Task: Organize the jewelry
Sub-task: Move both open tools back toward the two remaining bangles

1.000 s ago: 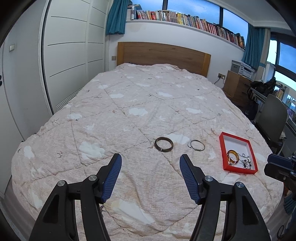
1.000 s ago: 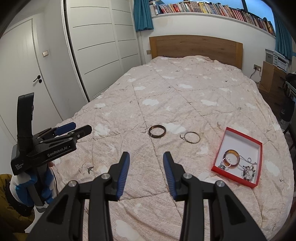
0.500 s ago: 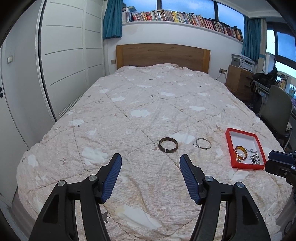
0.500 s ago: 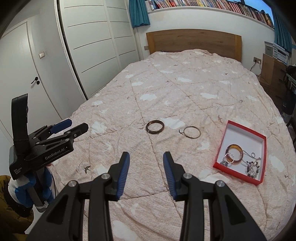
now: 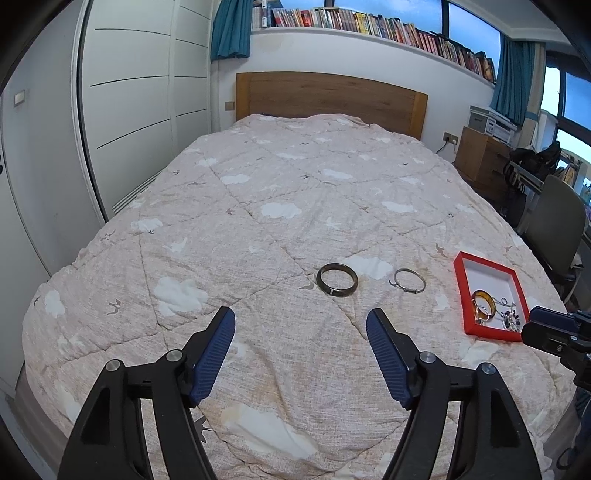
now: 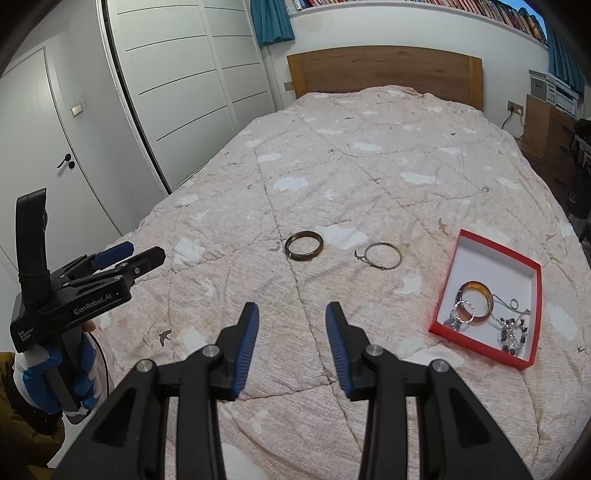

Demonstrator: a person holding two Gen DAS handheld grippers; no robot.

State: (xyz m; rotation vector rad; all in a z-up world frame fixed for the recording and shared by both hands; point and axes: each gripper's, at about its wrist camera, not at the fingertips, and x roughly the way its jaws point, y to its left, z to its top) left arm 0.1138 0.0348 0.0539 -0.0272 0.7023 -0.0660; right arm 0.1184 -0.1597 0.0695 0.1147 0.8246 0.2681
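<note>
Where the quilt's seams cross near the foot of the bed, a dark bangle [image 5: 337, 284] lies flat, a thin silver bangle [image 5: 409, 281] just beside it to the right, apart. Further right sits a red tray [image 5: 459, 280] holding an amber bangle [image 5: 484, 305], hoop earrings [image 6: 463, 312] and a beaded piece [image 6: 513, 334]. Quilt [image 5: 280, 184] between grippers and bangles lies bare, nothing in the way. Left gripper [image 5: 301, 325]: jaws wide, just been opening, nothing between them, above the quilt short of the dark bangle. Right gripper [image 6: 291, 317]: jaws narrower, gap empty. Left gripper body reads "GenRobot.AI"; a gloved hand [image 6: 55, 373] grips its handle. Beyond: wooden headboard [image 5: 330, 98], shelf of books [image 5: 369, 27], titles unreadable, white wardrobe [image 5: 136, 110].
</note>
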